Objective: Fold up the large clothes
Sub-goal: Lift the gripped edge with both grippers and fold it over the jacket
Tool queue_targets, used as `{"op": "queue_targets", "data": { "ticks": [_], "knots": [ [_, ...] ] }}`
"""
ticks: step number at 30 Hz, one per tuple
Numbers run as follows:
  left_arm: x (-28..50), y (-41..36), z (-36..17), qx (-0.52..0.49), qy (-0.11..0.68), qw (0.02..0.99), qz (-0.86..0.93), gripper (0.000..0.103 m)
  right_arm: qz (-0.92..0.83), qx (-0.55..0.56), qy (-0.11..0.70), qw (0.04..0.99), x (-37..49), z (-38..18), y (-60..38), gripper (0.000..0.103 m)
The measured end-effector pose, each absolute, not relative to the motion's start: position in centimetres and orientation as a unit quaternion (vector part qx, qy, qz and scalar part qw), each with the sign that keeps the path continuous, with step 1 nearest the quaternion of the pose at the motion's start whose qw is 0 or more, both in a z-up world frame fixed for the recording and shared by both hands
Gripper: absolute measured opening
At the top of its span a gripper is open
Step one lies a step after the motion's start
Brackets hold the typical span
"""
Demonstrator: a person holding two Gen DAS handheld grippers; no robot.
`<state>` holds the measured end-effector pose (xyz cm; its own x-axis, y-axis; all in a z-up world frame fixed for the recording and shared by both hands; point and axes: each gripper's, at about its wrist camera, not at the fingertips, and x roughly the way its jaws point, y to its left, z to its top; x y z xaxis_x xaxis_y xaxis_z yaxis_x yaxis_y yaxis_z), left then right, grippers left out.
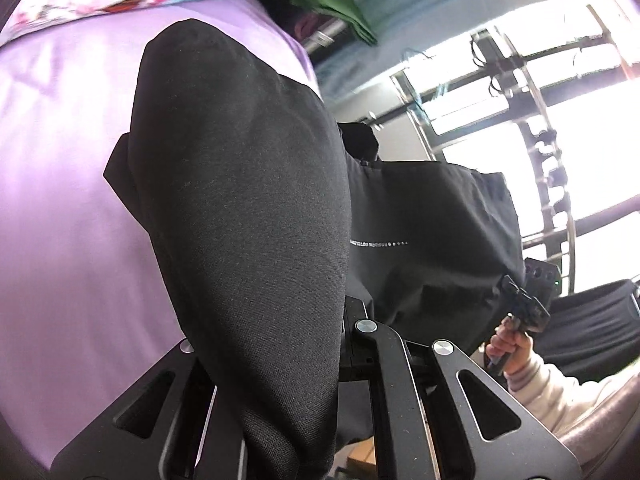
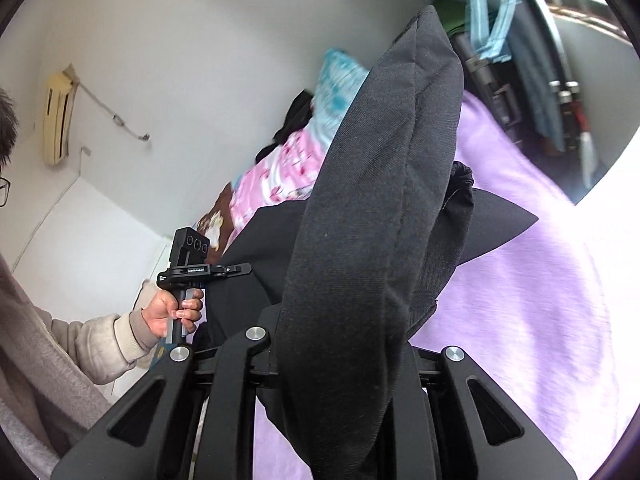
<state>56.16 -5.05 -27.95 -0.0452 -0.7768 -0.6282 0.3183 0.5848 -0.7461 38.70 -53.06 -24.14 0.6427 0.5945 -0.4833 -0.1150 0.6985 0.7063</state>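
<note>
A large black garment [image 1: 248,208] with a small line of white print hangs between both grippers, lifted above a lilac bedsheet [image 1: 60,200]. My left gripper [image 1: 280,360] is shut on a thick fold of it; the fabric drapes over the fingers and hides them. My right gripper [image 2: 344,360] is shut on another fold of the garment [image 2: 372,208], fingertips also covered. The right gripper shows in the left wrist view [image 1: 524,304], held by a hand. The left gripper shows in the right wrist view [image 2: 200,268], held by a hand.
The lilac sheet [image 2: 540,300] covers the bed under the garment. A pink floral quilt [image 2: 280,176] and a teal pillow [image 2: 340,84] lie at the bed's far end. A metal bed frame and bright window [image 1: 540,120] stand at the right. An air conditioner [image 2: 58,116] is on the wall.
</note>
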Motion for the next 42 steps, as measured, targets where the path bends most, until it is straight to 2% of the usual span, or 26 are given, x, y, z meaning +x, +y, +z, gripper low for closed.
{"op": "queue_targets", "data": {
  "ticks": [10,19,31,42],
  "knots": [
    [55.4,-17.6,-28.4,-0.153,0.597,0.635,-0.465,0.007,0.142,0.354,0.335,0.862,30.9,-24.0,-61.0,0.016],
    [54.8,-26.0,-28.5,-0.129,0.601,0.612,-0.497,0.007,0.092,0.383,0.313,0.864,25.4,-25.0,-64.2,0.016],
    [54.5,-29.4,-31.4,-0.11,0.62,0.608,-0.483,0.007,0.049,0.414,0.311,0.854,21.5,-28.7,-66.0,0.016],
    [54.9,-28.9,-39.1,-0.08,0.654,0.619,-0.427,0.01,0.003,0.433,0.356,0.828,20.8,-36.3,-67.8,0.016]
  ]
}}
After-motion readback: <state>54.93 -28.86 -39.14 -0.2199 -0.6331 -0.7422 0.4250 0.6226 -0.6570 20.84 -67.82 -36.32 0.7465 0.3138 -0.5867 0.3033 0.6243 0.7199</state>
